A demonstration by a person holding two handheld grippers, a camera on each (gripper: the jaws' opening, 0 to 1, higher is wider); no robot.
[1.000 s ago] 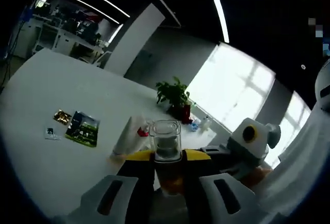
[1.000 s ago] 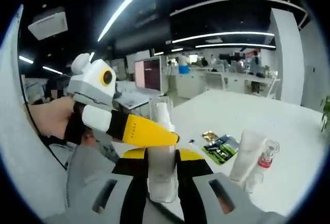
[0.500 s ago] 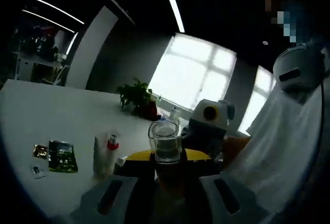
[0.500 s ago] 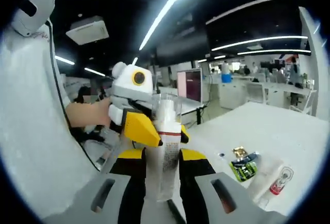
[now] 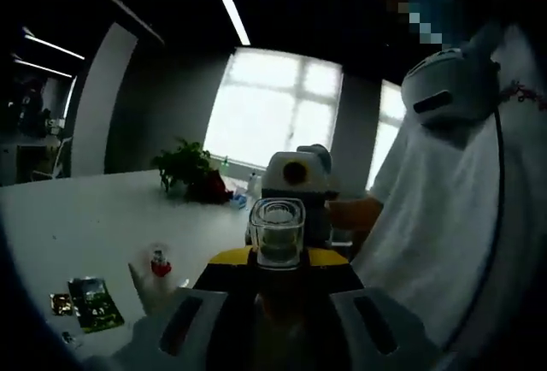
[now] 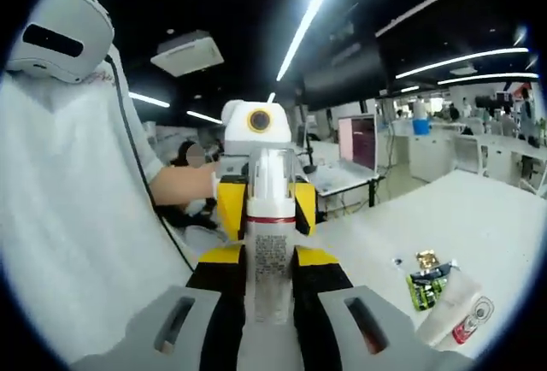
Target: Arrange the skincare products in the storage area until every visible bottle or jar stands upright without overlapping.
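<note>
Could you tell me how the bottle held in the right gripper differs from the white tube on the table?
The bottle is gripped upright in the right gripper, above the table; the white tube lies flat. The bottle has a clear cap and a red band; the tube has a red end. Both are pale.

The sachets (image 5: 85,301) are too dim to read any print.

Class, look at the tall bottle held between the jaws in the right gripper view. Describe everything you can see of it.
The tall white pump bottle has a clear plastic cap over its white nozzle, a thin red band below the cap and small dark print down its front. It looks like plastic. It runs along the right gripper, whose yellow-and-black jaws clamp it from both sides, above the white table. Its cap reaches the left gripper facing it; whether they touch is unclear.
</note>
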